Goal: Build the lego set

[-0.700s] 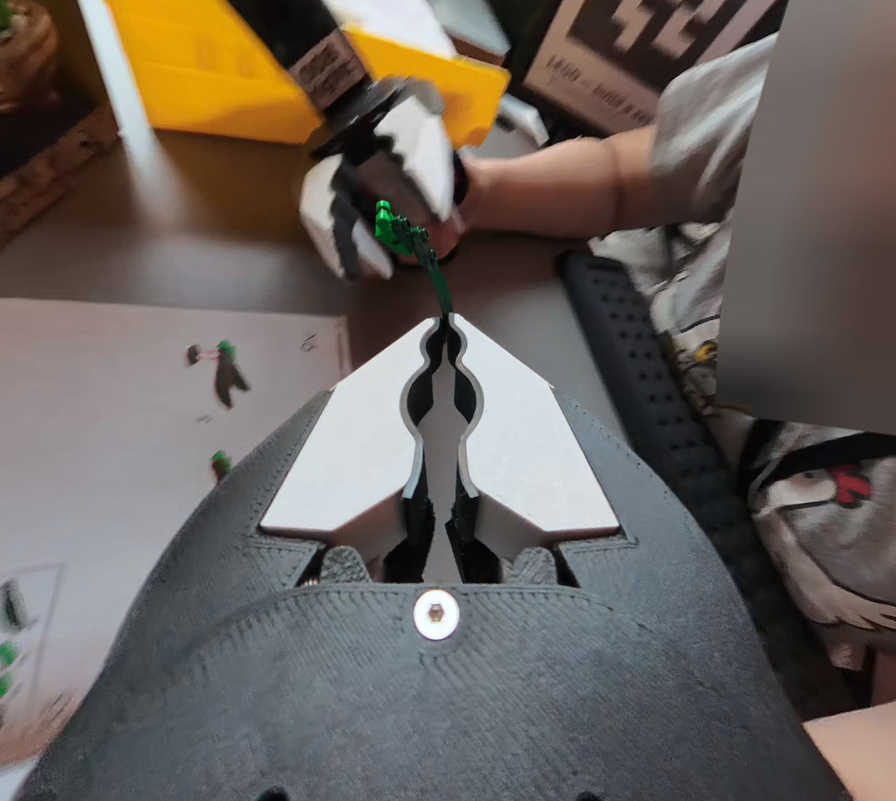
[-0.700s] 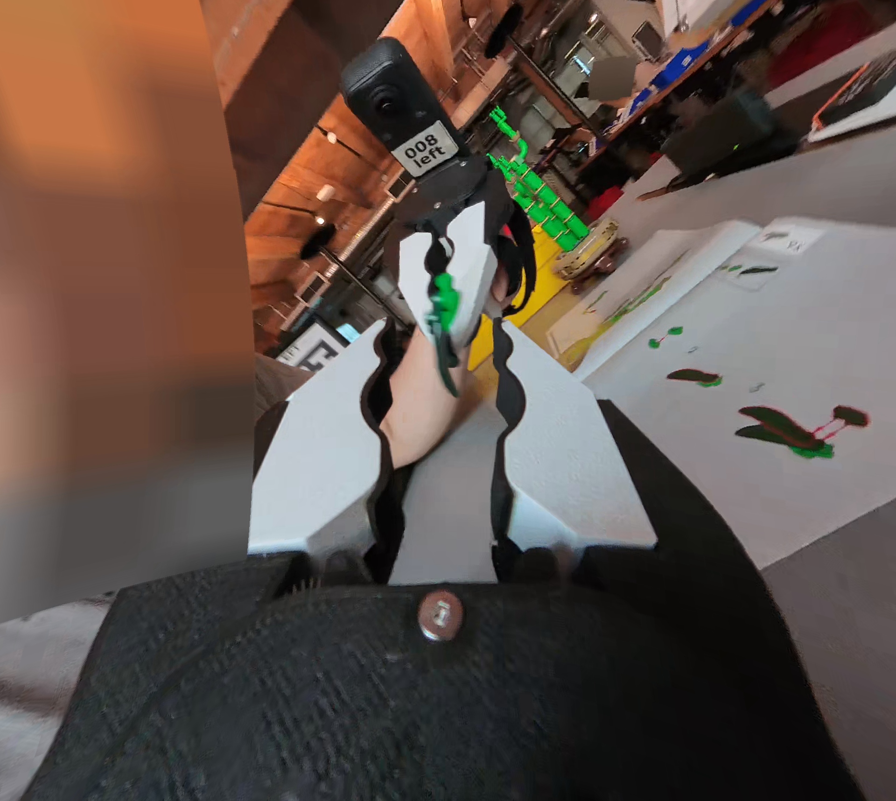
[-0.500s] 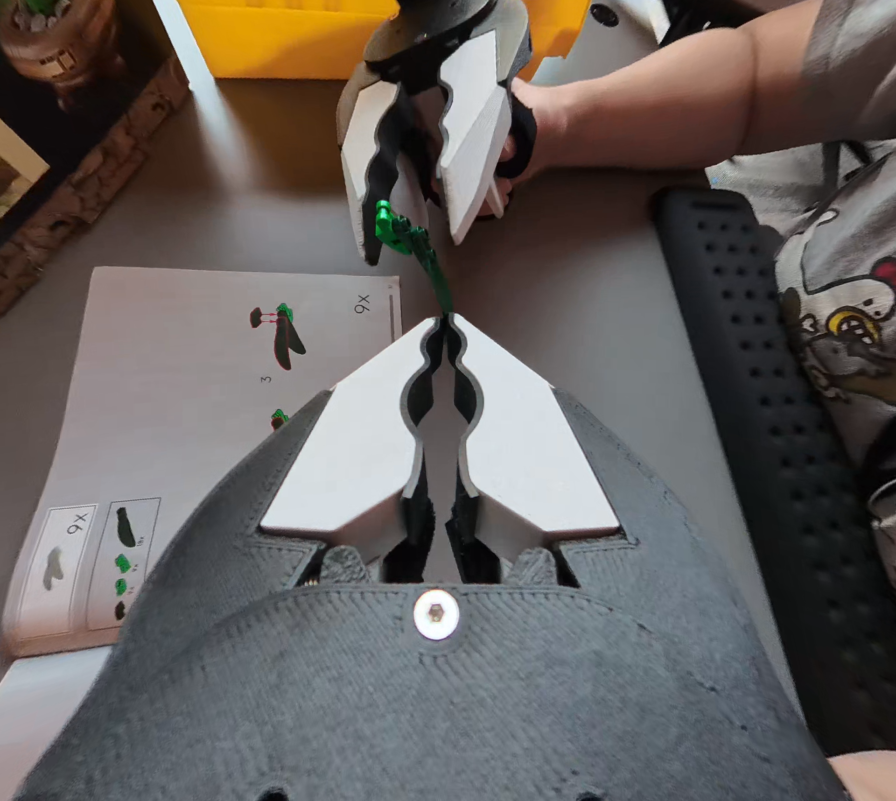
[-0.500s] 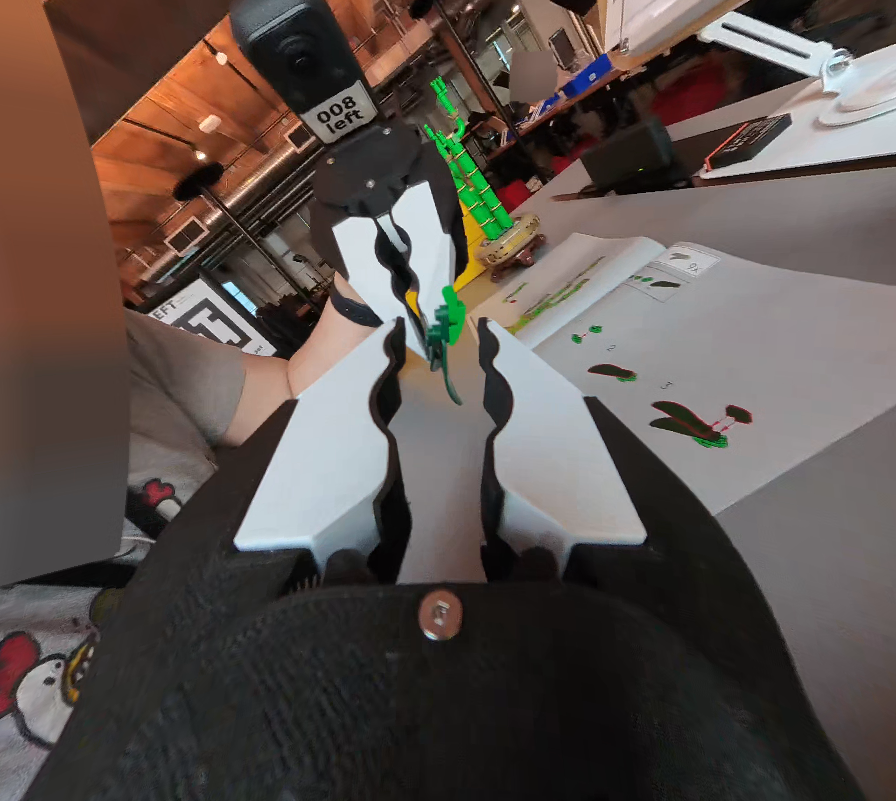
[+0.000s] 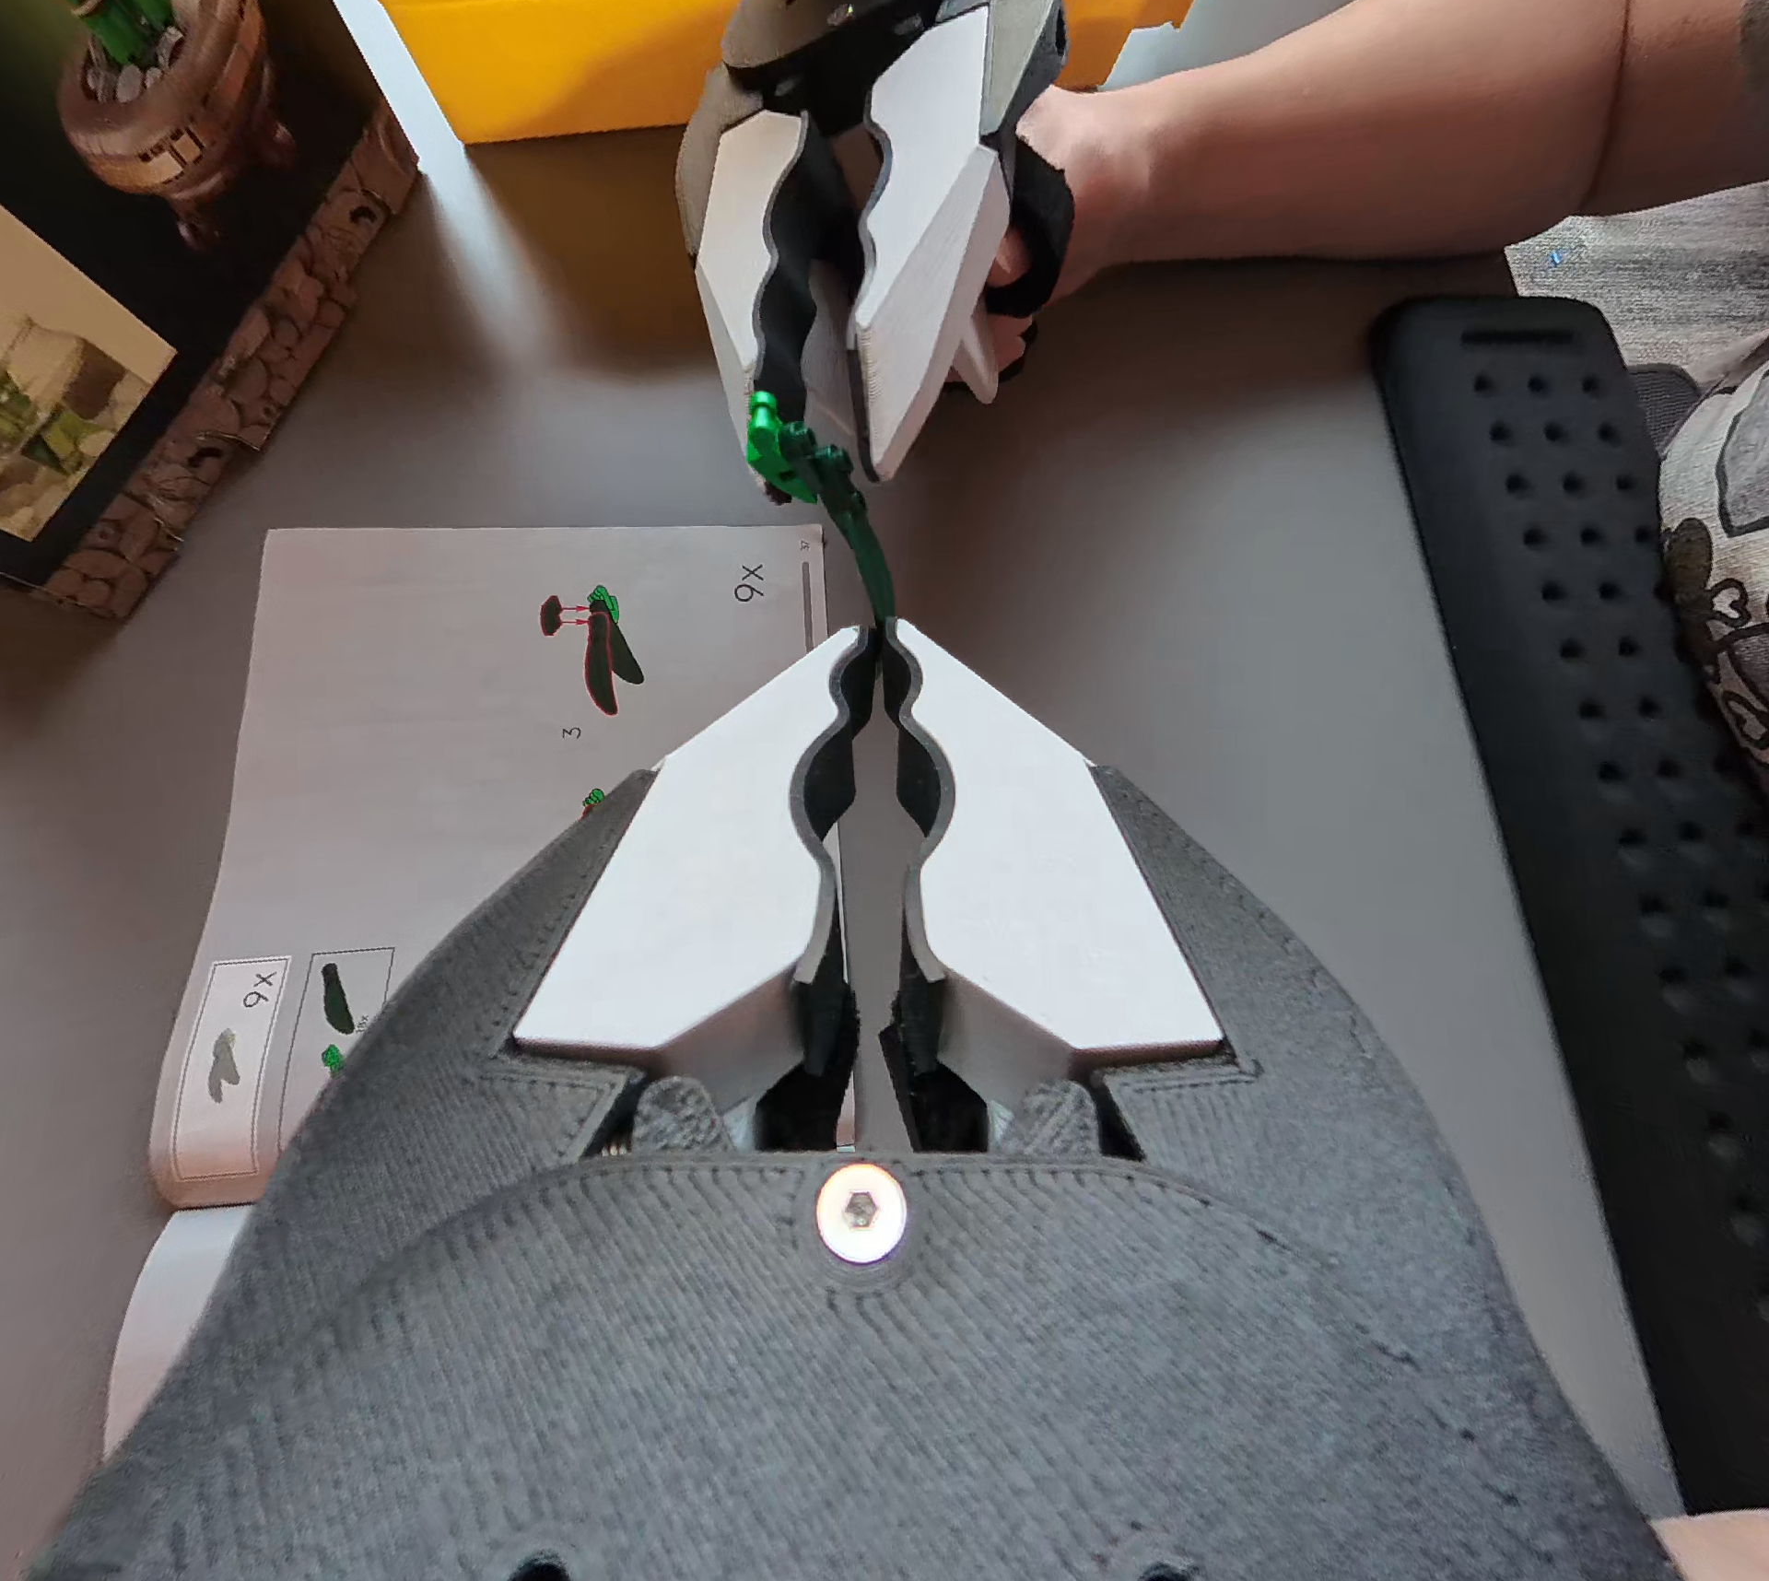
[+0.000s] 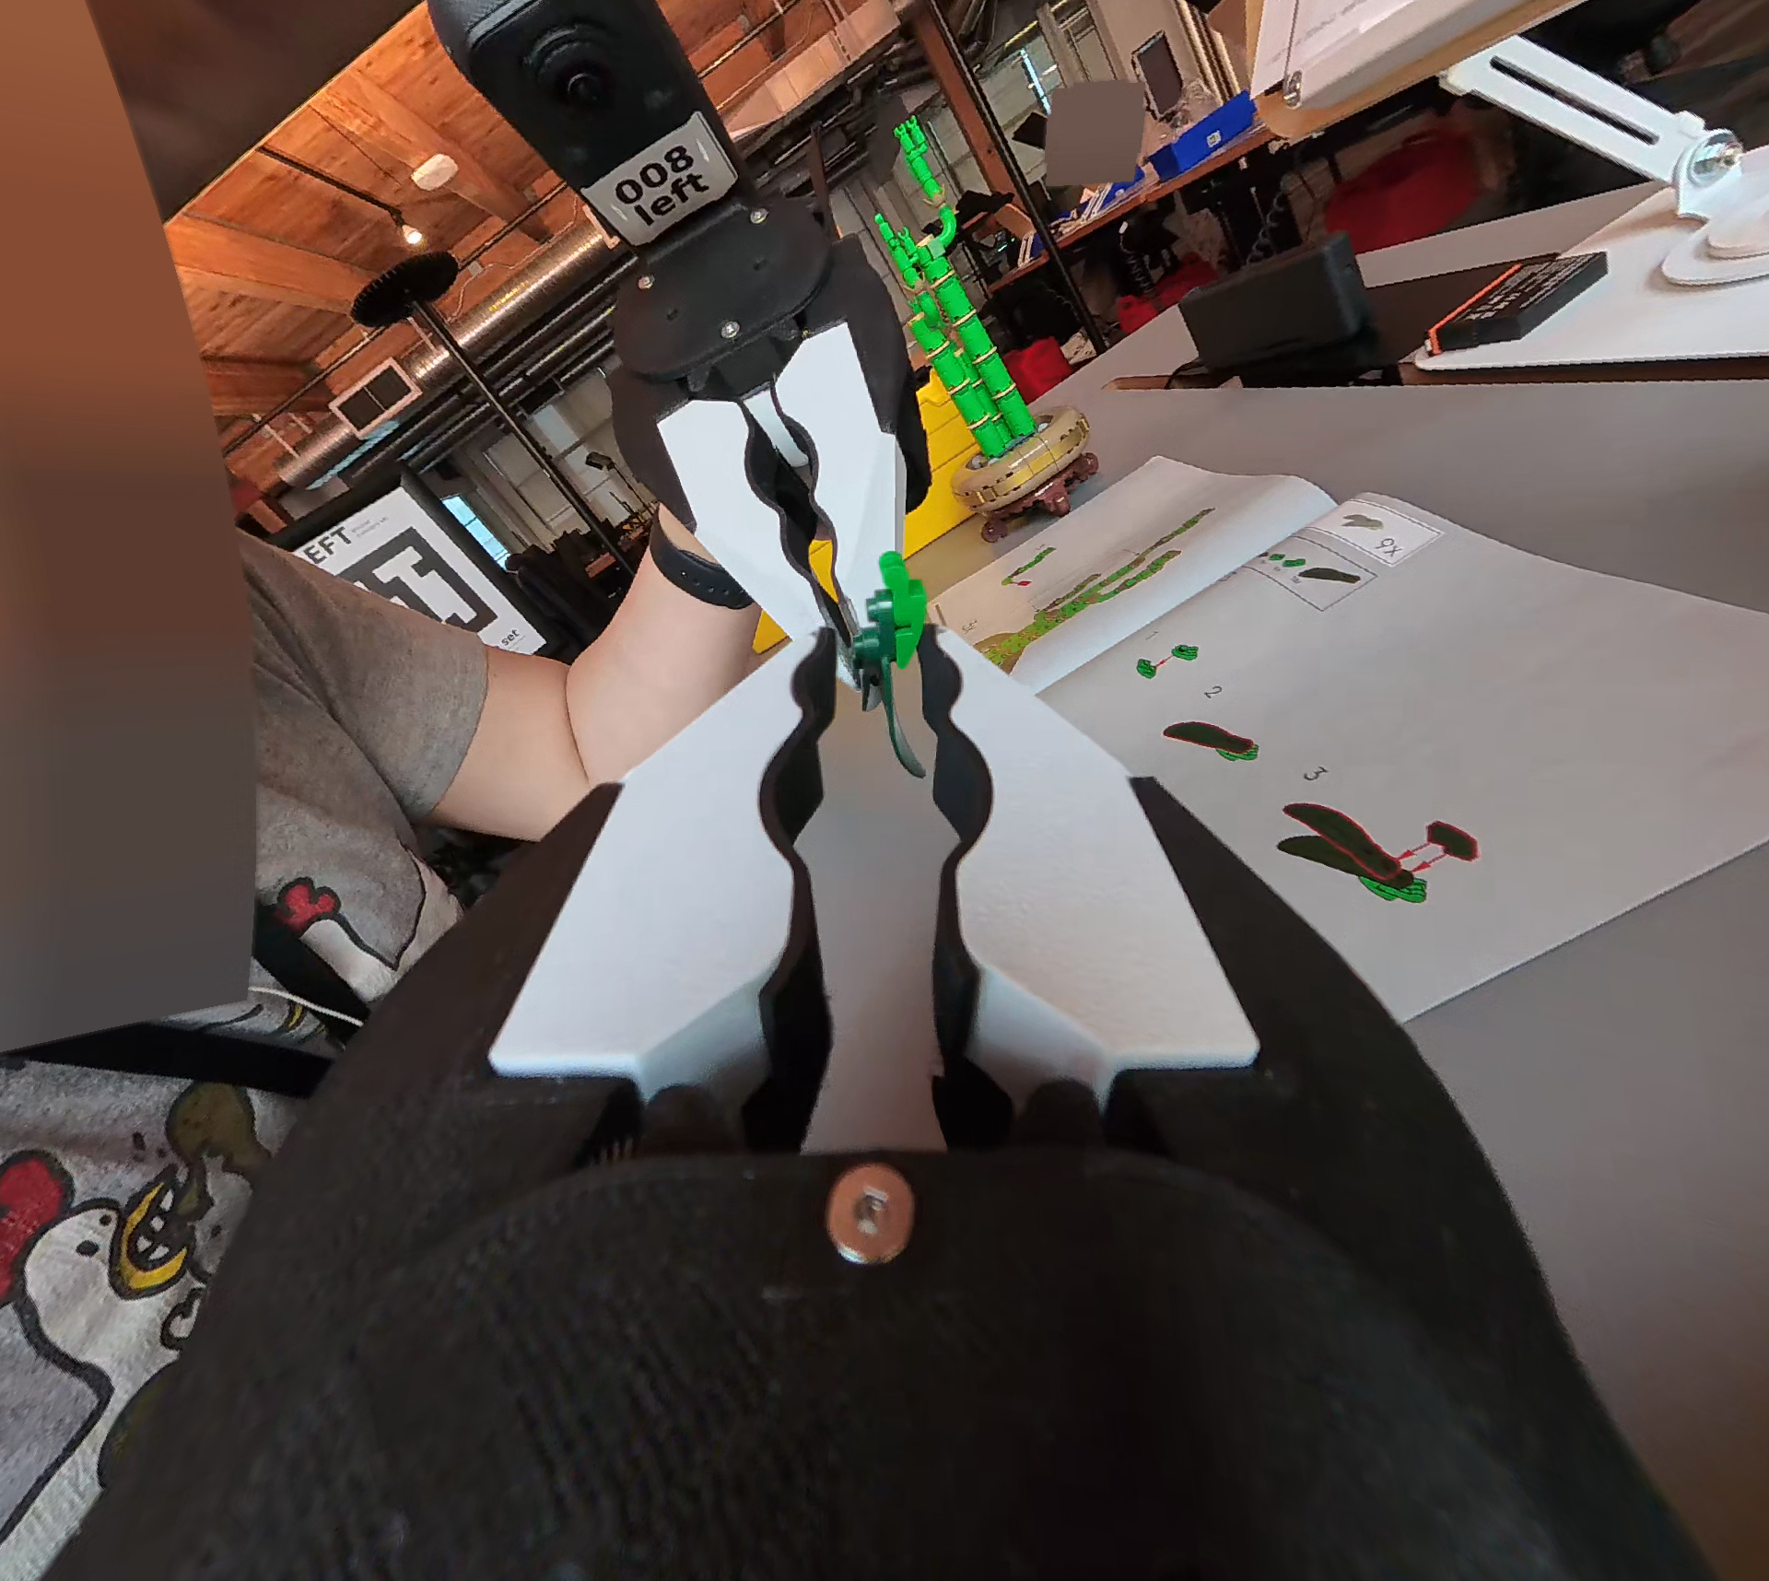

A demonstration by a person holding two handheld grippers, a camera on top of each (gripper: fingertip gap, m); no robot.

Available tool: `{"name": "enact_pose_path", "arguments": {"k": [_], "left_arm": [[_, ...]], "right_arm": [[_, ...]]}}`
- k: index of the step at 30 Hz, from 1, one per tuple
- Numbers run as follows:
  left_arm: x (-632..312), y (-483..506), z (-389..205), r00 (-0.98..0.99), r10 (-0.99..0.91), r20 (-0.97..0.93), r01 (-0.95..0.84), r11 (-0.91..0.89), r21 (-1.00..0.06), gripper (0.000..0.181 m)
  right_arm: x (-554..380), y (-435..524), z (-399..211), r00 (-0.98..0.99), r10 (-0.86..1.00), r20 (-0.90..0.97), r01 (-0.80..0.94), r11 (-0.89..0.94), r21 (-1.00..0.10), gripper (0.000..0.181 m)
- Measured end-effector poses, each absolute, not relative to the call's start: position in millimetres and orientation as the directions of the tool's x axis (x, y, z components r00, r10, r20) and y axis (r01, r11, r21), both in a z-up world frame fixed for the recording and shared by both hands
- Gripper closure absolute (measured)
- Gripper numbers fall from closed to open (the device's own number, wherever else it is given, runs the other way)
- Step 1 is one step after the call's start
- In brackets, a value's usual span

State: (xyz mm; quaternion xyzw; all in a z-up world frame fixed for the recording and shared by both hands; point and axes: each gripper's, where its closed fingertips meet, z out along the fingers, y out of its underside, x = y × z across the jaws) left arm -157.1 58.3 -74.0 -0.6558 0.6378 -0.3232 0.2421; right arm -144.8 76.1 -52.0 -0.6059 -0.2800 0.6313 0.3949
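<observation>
Left gripper (image 5: 879, 633) pinches the dark stem of a green leaf piece (image 5: 802, 455). Right gripper (image 6: 873, 654) gapes, empty, straddling its top.

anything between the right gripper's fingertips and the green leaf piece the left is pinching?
Nothing: in the right wrist view, the open right gripper already straddles the small green lego leaf assembly held by the closed left gripper.
</observation>
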Motion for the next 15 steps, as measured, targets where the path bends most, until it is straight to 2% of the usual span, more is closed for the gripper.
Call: {"name": "enact_pose_path", "arguments": {"k": [7, 15], "left_arm": [[-156.8, 57.7, -73.6, -0.028, -0.994, 0.108, -0.679, -0.061, -0.732, 0.181], [-156.7, 56.4, -73.3, -0.037, -0.992, 0.125, -0.672, -0.067, -0.737, 0.181]], "right_arm": [[-144.0, 74.6, -51.6, 0.050, 0.836, -0.547, -0.145, -0.536, -0.832, 0.170], [-144.5, 73.3, -51.1, 0.000, 0.771, -0.636, -0.149, -0.629, -0.763, 0.171]]}}
